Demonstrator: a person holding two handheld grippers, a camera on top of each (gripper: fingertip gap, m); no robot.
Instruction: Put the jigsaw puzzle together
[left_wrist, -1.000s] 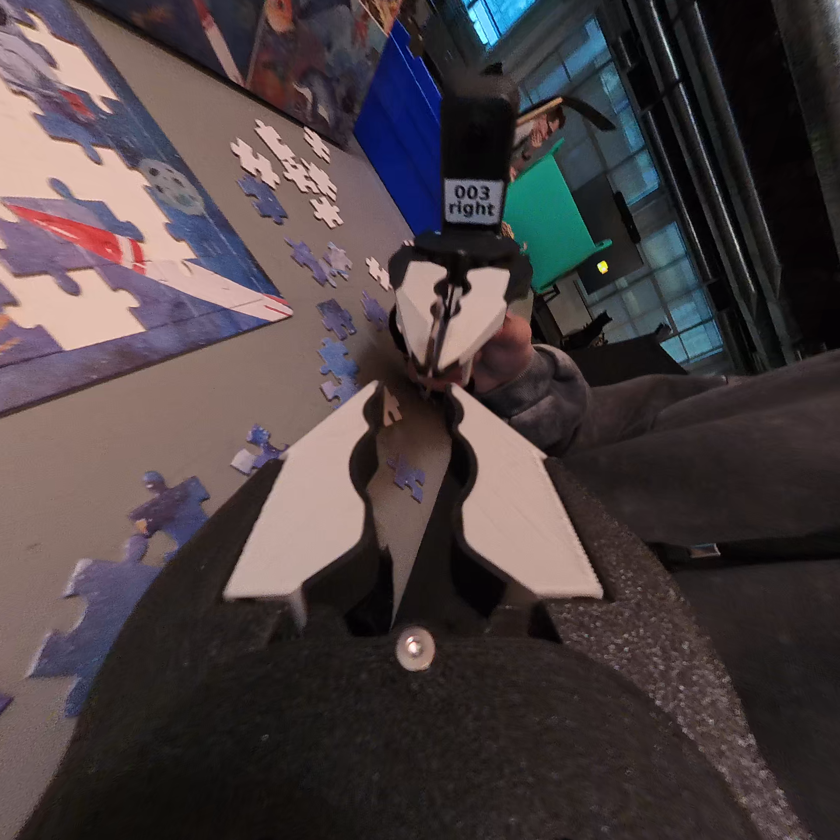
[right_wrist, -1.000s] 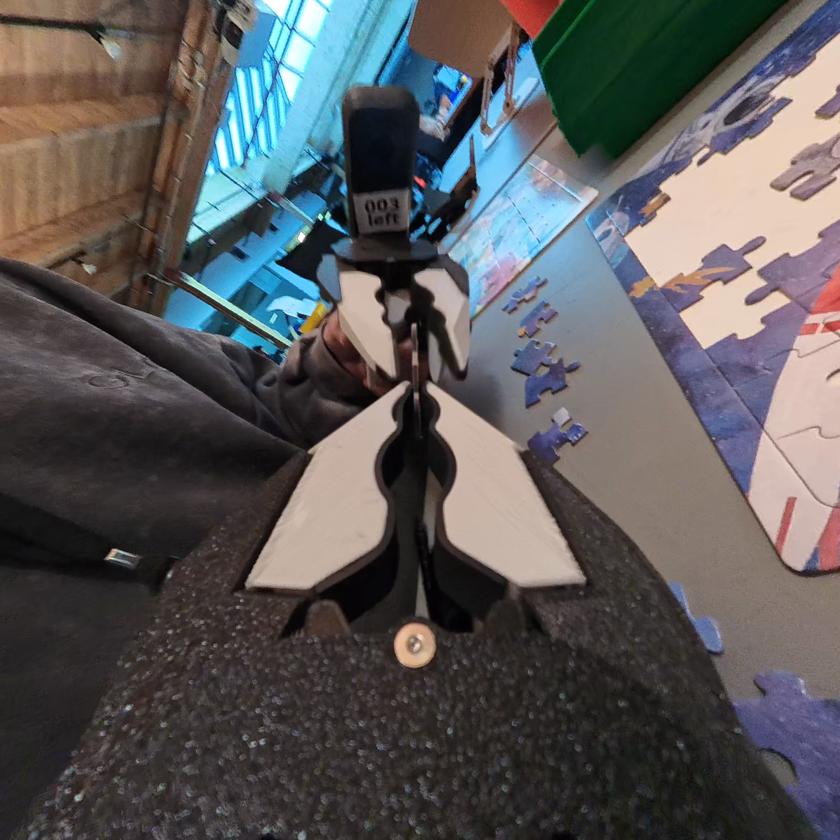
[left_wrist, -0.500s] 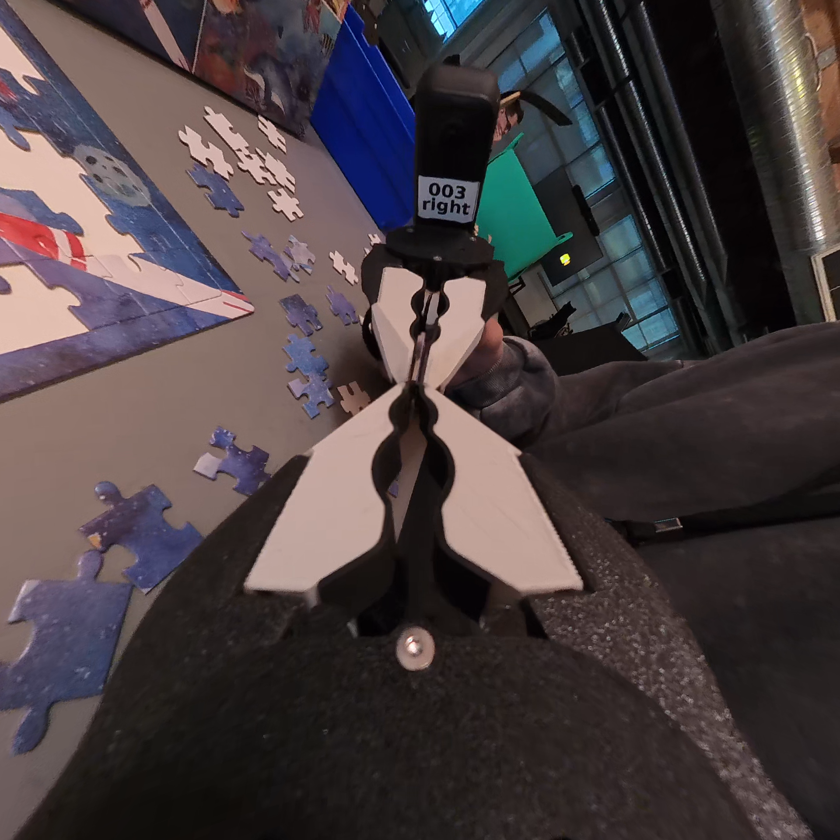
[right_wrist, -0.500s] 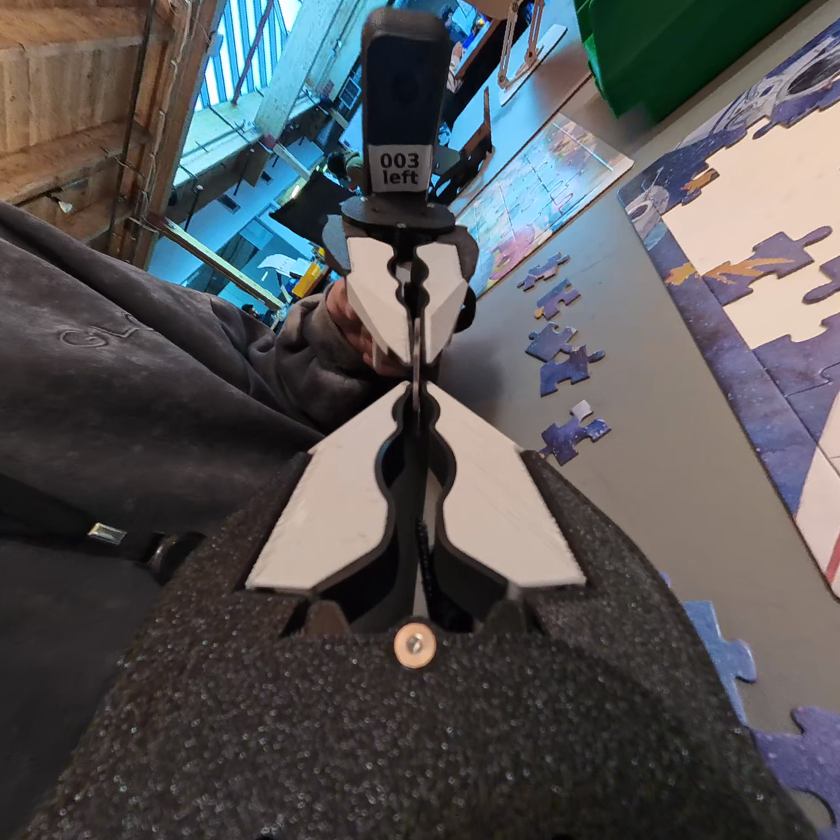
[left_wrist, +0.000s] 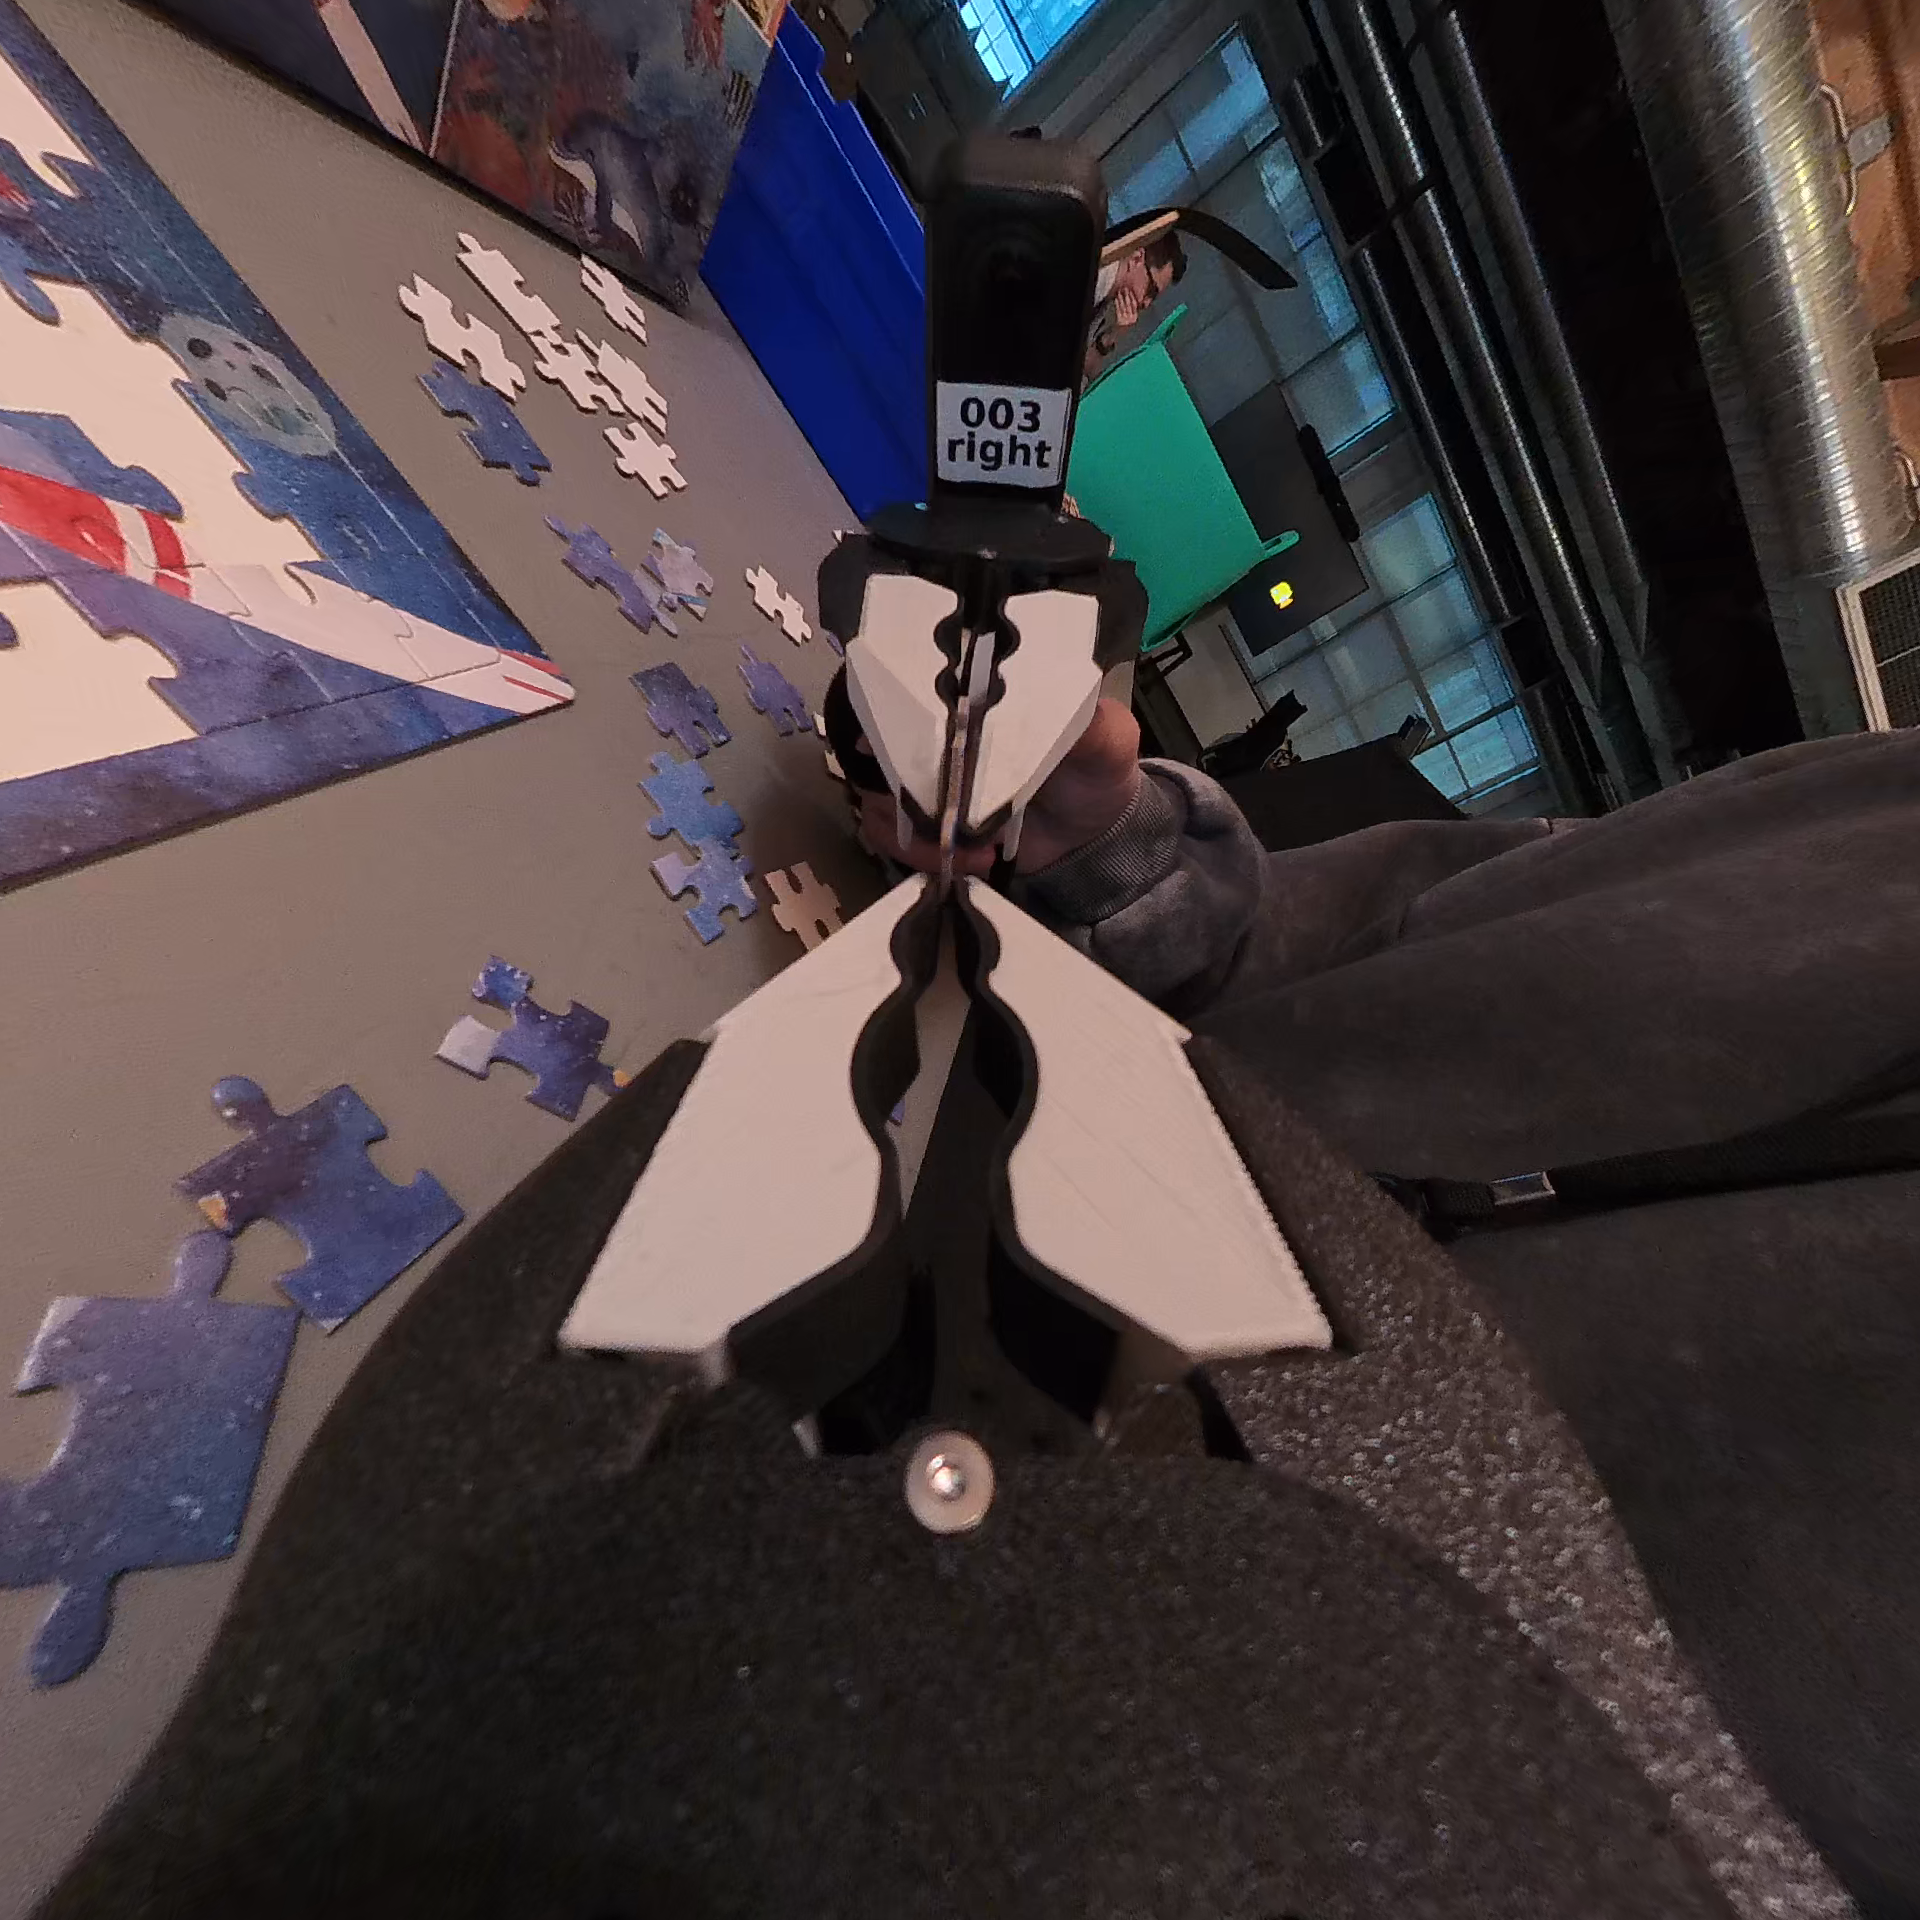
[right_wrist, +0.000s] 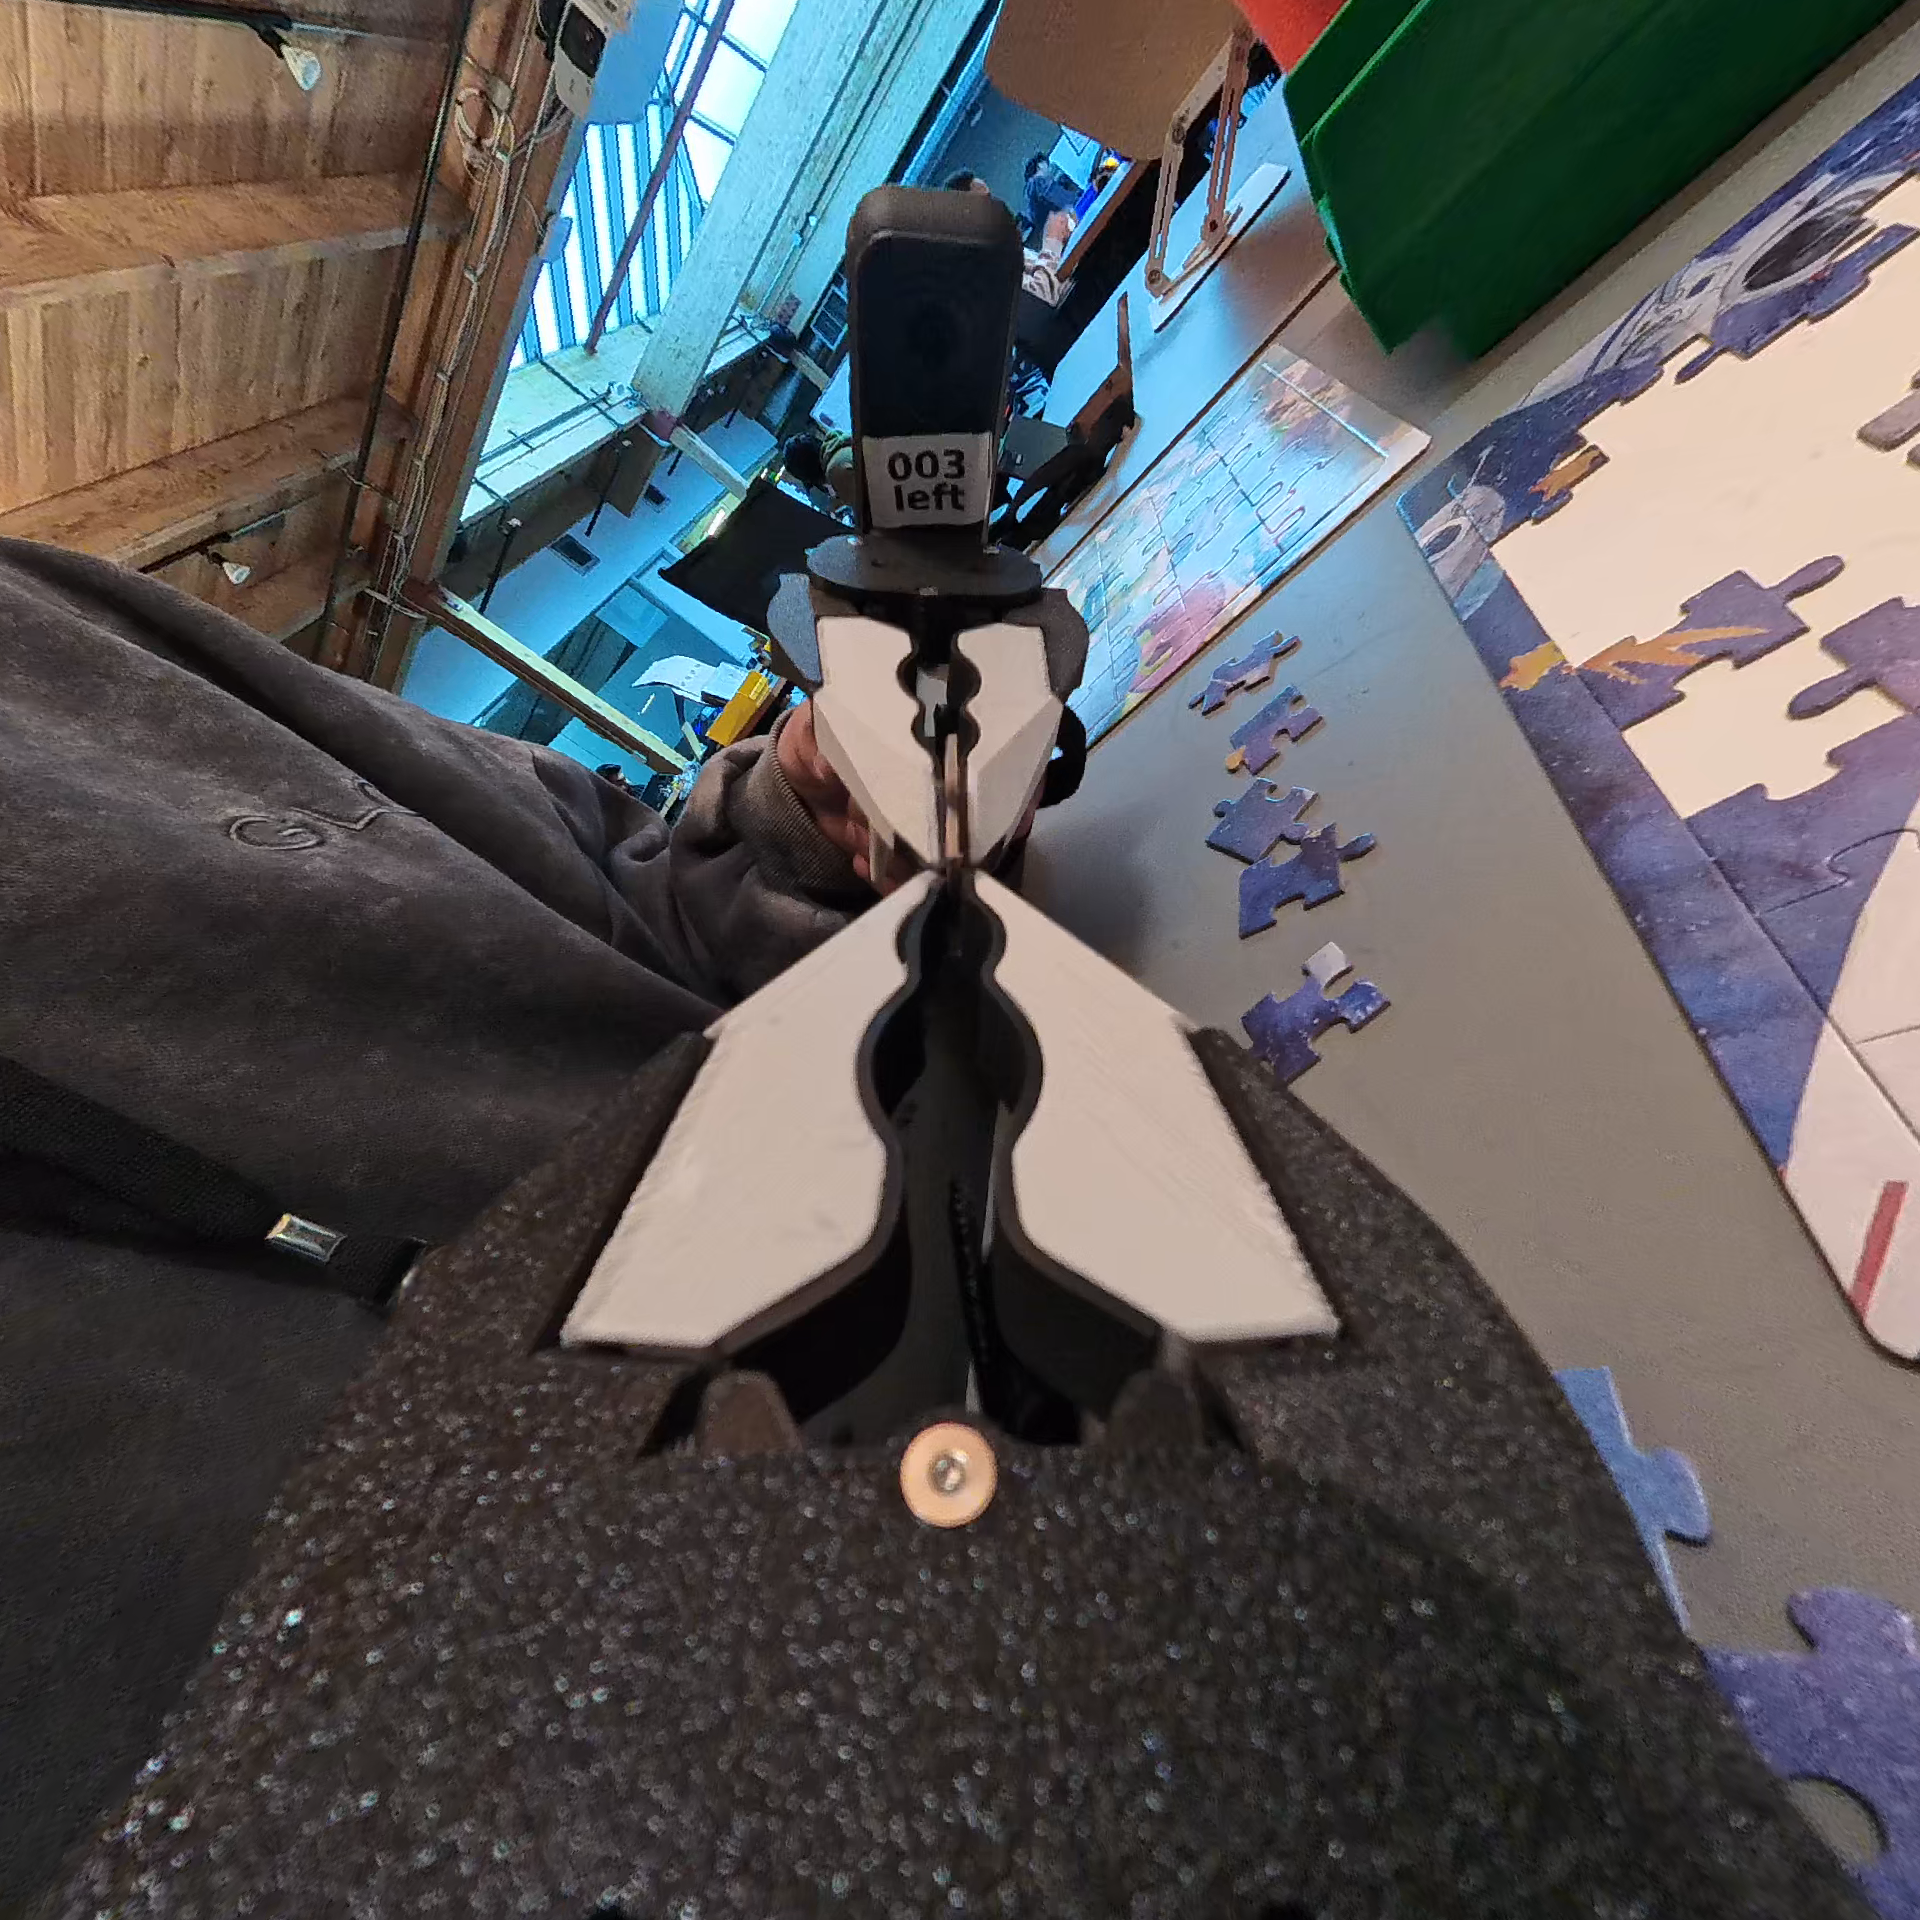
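A partly built space jigsaw puzzle (left_wrist: 260, 644) lies on the grey floor; it also shows in the right wrist view (right_wrist: 1662, 883). My two grippers face each other tip to tip above the floor. A thin puzzle piece (left_wrist: 954, 748), seen edge-on, spans both. My left gripper (left_wrist: 943, 883) is shut on its near end. My right gripper (left_wrist: 951, 831) is shut on its far end. In the right wrist view the right gripper (right_wrist: 951, 881) and the left gripper (right_wrist: 948, 847) both pinch the same piece (right_wrist: 951, 800).
Loose blue pieces (left_wrist: 322, 1195) and white face-down pieces (left_wrist: 540, 343) lie scattered on the floor, with more blue pieces in the right wrist view (right_wrist: 1288, 852). Another puzzle board (right_wrist: 1195, 540), a blue panel (left_wrist: 821, 270) and a green box (right_wrist: 1558, 135) stand farther off. The person's dark clothing (left_wrist: 1558, 1039) fills one side. My left and right fingertips are right by each other.
My left gripper was open a second ago and has closed on the piece that the right gripper holds. Both grippers have shifted slightly together.
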